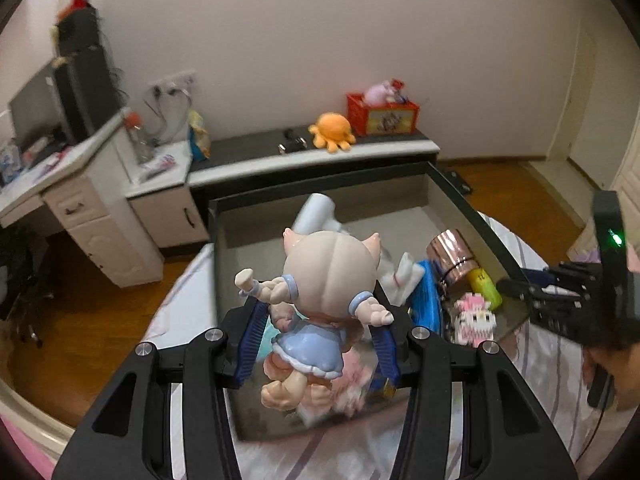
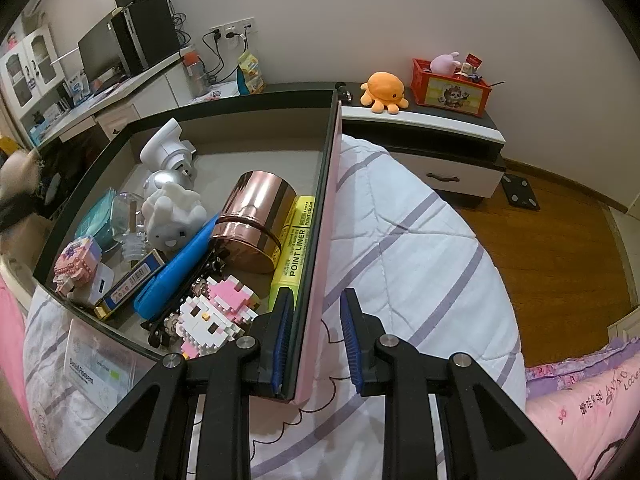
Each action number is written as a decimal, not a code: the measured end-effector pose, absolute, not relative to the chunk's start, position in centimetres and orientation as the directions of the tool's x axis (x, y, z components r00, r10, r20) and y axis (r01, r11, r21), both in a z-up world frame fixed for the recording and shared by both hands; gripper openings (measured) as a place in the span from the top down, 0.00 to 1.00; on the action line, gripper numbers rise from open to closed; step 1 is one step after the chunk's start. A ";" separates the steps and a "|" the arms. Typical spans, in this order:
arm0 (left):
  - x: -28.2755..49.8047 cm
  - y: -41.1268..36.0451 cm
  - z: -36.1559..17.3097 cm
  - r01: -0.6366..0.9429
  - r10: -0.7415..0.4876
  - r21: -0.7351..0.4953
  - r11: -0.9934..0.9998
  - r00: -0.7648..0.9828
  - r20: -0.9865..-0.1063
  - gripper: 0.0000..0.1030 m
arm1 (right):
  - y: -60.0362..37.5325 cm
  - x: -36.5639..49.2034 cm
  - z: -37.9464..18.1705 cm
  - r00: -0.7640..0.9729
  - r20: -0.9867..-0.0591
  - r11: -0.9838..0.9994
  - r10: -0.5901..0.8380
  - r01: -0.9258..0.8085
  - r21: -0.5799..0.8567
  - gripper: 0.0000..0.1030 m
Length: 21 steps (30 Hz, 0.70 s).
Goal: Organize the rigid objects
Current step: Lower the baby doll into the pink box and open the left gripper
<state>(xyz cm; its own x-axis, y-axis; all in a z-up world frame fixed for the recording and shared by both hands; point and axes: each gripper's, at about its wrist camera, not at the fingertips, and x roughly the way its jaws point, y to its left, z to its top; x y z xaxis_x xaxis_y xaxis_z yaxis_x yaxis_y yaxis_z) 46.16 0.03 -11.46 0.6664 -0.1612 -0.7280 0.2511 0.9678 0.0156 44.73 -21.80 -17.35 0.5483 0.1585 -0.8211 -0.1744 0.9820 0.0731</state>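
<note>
My left gripper [image 1: 318, 330] holds a doll figurine [image 1: 320, 292] in a blue dress, seen from behind, above the open box [image 1: 452, 192] on the bed. The pads look wider than its body, so the grip is unclear. My right gripper [image 2: 316, 334] is open, its jaws straddling the box's pink right wall [image 2: 320, 264] at the near corner. The box holds a copper tin [image 2: 256, 220], a yellow highlighter pack [image 2: 294, 248], a pink-and-white block figure [image 2: 216, 316], a blue case [image 2: 180, 268], a white bunny toy [image 2: 172, 216] and a white device [image 2: 166, 148].
The box rests on a white quilt with purple stripes [image 2: 412, 248]. A low cabinet [image 2: 440, 144] by the wall carries an orange octopus plush [image 2: 384, 88] and a red crate [image 2: 452, 88]. A desk with a monitor [image 2: 100, 52] stands to the left. Wood floor [image 2: 560, 240] lies to the right.
</note>
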 end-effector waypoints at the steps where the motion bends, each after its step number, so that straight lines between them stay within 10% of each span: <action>1: 47.2 -0.6 -11.9 0.252 -0.144 0.037 0.967 0.661 -0.736 0.52 | -21.8 44.7 -17.3 0.548 -0.821 0.982 0.158 -0.176 0.072 0.76; 11: 50.7 -3.1 -15.5 0.265 -0.152 0.020 0.964 0.611 -0.777 0.49 | -21.9 44.8 -17.3 0.543 -0.823 0.979 0.168 -0.189 0.075 0.76; 17: 50.0 -1.9 -14.2 0.227 -0.162 -0.005 0.974 0.680 -0.715 0.04 | -22.0 44.9 -17.2 0.544 -0.823 0.979 0.164 -0.189 0.070 0.76; 21: 48.4 -0.6 -13.2 0.199 -0.153 -0.014 0.980 0.705 -0.692 0.01 | -22.0 44.8 -17.1 0.544 -0.823 0.980 0.162 -0.186 0.070 0.76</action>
